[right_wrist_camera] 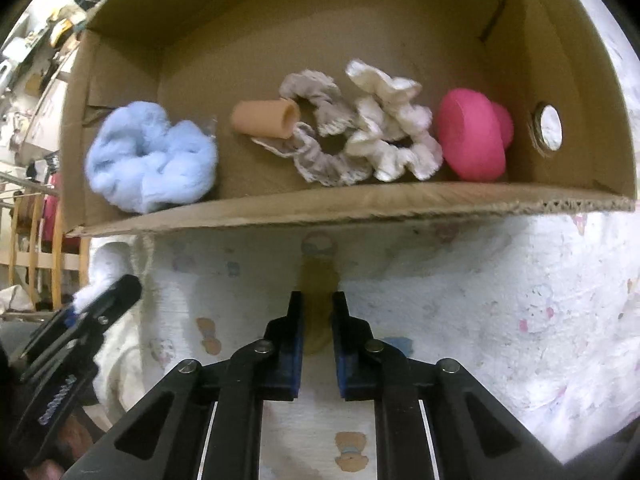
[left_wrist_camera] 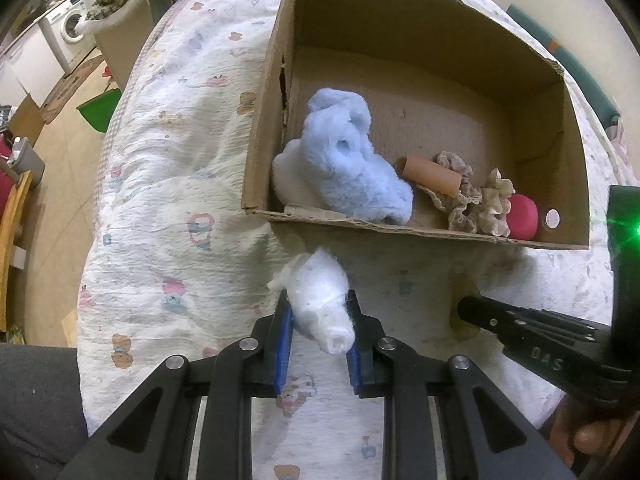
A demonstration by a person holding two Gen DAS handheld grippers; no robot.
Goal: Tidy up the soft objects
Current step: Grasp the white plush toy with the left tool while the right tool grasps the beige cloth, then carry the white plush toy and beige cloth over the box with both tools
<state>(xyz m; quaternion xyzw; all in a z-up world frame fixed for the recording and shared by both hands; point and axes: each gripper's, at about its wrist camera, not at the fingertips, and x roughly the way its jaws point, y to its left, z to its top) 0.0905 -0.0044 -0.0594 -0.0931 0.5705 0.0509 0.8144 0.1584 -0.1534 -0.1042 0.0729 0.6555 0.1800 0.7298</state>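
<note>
My left gripper (left_wrist_camera: 318,316) is shut on a white fluffy soft piece (left_wrist_camera: 320,294), held above the printed quilt just in front of the cardboard box (left_wrist_camera: 420,232). My right gripper (right_wrist_camera: 318,308) is shut on a tan flat object (right_wrist_camera: 318,280) lying on the quilt near the box's front wall. Inside the box lie a light blue fluffy piece (left_wrist_camera: 348,160), a tan tube (left_wrist_camera: 434,176), a grey lace scrunchie (right_wrist_camera: 320,148), a cream scrunchie (right_wrist_camera: 394,128) and a pink round object (right_wrist_camera: 472,136). The right gripper also shows in the left wrist view (left_wrist_camera: 472,312).
The box (right_wrist_camera: 360,204) sits on a bed covered by a white printed quilt (left_wrist_camera: 180,184). The bed's left edge drops to a wooden floor with a green bin (left_wrist_camera: 98,110) and a washing machine (left_wrist_camera: 68,26). The box's right wall has a round hole (right_wrist_camera: 550,128).
</note>
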